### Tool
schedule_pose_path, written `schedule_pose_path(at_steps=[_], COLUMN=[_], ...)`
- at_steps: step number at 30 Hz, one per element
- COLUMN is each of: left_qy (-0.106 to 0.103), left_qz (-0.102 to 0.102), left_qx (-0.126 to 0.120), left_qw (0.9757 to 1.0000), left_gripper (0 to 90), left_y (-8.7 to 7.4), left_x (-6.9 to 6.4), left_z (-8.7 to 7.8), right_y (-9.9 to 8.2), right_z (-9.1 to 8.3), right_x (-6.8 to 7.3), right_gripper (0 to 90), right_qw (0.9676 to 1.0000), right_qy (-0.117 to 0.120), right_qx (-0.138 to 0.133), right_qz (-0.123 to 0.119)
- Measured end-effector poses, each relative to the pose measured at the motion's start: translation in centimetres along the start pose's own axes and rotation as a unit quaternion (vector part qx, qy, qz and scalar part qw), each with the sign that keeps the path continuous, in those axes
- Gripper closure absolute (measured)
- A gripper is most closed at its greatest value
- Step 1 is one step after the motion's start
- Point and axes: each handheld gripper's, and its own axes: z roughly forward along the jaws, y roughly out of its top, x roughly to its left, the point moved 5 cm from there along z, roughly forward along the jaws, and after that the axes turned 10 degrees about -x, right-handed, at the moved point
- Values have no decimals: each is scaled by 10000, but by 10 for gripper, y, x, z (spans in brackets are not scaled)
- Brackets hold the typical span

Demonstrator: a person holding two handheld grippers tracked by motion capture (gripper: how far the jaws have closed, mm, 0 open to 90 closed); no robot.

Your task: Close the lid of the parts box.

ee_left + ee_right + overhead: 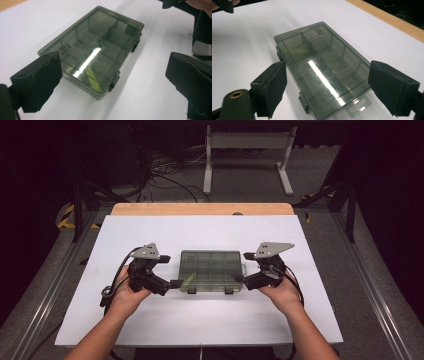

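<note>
A smoky, see-through compartment box (pixel 211 270) lies flat on the white table (pixel 200 320) with its lid down and two dark latches on the near side. Something yellow-green (pixel 187 281) shows through the lid near its left end. My left gripper (pixel 169 271) is at the box's left end, open, with its jaws apart from the box. My right gripper (pixel 244 267) is at the right end, open too. In the left gripper view the box (pixel 95 50) lies ahead of the wide jaws of the left gripper (pixel 113 65). In the right gripper view the box (pixel 322 65) lies between the spread jaws of the right gripper (pixel 328 75), untouched.
A wooden strip (pixel 202 208) runs along the table's far edge. Beyond it stand a white metal frame (pixel 247 142) and loose cables (pixel 165 170) on the floor. Metal rails (pixel 370 295) flank the table. The box has a hang tab (pixel 358 106) at one end.
</note>
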Motion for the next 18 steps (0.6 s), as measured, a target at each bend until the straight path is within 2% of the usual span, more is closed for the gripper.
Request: schedule_pose_path(at_steps=[3, 6, 9, 11, 12, 13, 16, 18], left_qy=[34, 123, 236, 165, 121, 146, 199, 208], left_qz=[9, 54, 104, 72, 35, 98, 91, 126], left_qx=[-313, -434, -706, -881, -922, -949, -985, -1089], left_qw=[9995, 9990, 9972, 9959, 9957, 9953, 9949, 9938], left_gripper=[11, 11, 9, 4, 3, 2, 0, 0], left_y=[-4, -9, -16, -21, -24, -26, -32, -36], left_x=[-3, -5, -4, -4, -4, -4, -5, -5], left_z=[-12, -21, -33, -40, -43, -45, -49, -52], right_y=[-1, -1, -2, -3, -4, -5, -8, -8], right_z=[-4, -8, -13, -17, -18, -19, -21, -21], right_x=[2, 4, 5, 6, 7, 7, 8, 8], right_gripper=[136, 129, 107, 92, 83, 67, 35, 31], right_qw=[9999, 9997, 9992, 9986, 9982, 9980, 9971, 9969], right_qy=[-48, -74, -165, -165, -162, -141, -123, -122], right_qx=[-100, -228, -344, -493, -558, -613, -739, -763], right_qz=[-47, -55, -101, -94, -113, -105, -131, -138])
